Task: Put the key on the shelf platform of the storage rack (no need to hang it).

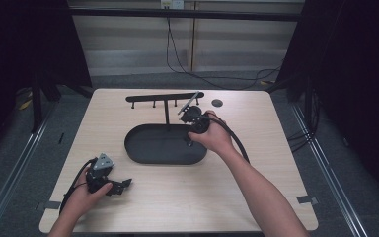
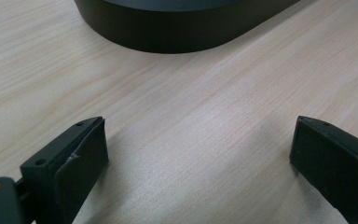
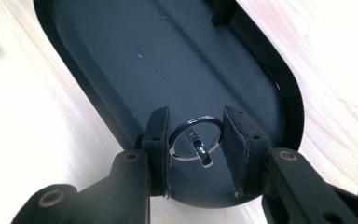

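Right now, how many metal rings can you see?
1. The key ring lies in the black oval tray, between the right gripper's jaws. Others may be hidden.

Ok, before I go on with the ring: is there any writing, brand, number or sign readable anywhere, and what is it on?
None can be read: no lettering shows on the silver ring between the right gripper jaws, the black oval tray, the hook stand, the table or the left gripper.
A pale plate on the far wall is too small to read.
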